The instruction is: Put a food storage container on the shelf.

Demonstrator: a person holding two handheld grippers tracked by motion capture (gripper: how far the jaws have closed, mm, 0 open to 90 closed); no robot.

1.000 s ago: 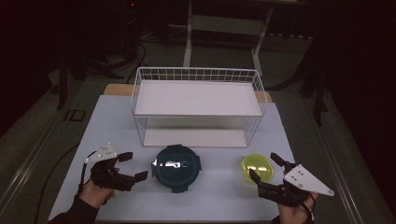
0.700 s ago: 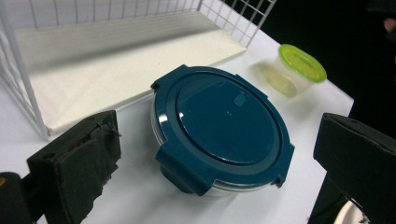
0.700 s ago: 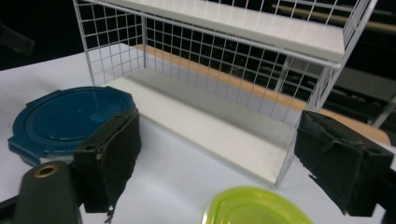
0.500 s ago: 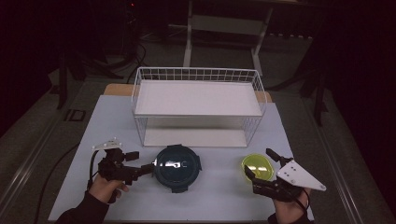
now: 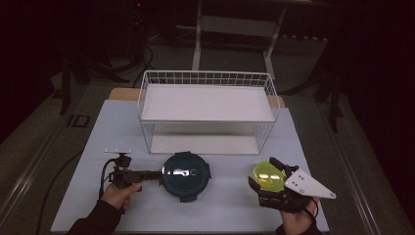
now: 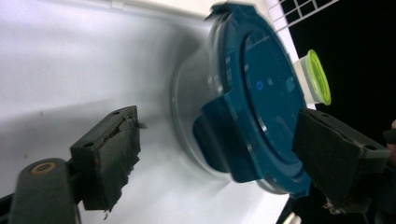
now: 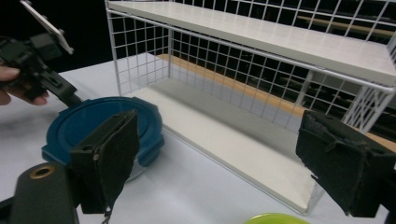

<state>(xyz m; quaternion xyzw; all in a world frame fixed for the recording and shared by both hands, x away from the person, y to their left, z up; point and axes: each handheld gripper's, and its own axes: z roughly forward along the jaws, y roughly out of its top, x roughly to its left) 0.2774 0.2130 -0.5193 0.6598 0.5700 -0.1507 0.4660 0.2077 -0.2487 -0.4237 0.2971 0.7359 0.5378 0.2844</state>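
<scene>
closing in on the blue-lidded container (image 5: pixel 186 175) with the left gripper (image 5: pixel 155 176), which comes at it level from the left side on the desk (image 5: pixel 98 142). in the left gripper view the container (image 6: pixel 247 107) sits between the jaws, one pad (image 6: pixel 109 154) below the clear wall, the other near the lid rim, neither pressing yet. jaws have just been closing from their widest but stand apart, nothing gripped.

container stands on the desk just in front of the wire rack (image 5: pixel 208 110), between the two hands. small yellow-green lidded cup (image 5: pixel 268 176) lies well to its right, just at the right gripper (image 5: pixel 264 188); that gripper's jaws stand wide in its own view, the cup's rim (image 7: pixel 273 218) just below them, not held.

judgement on doing the grasp well:
- the lid's side latch (image 6: pixel 219 135) lies in the line of the jaws; better to seat the pads on the lid edge and the wall beside it, not on the flap, which could spring open.
- push in a little further so the pads cover more than the rim, else the round wall may slip out.
- close slowly; the clear wall looks smooth and the container could skid on the desk if one pad lands first.
- keep the gripper level so the container lifts without tipping.
- right gripper should hold off until the left has a firm hold.
</scene>
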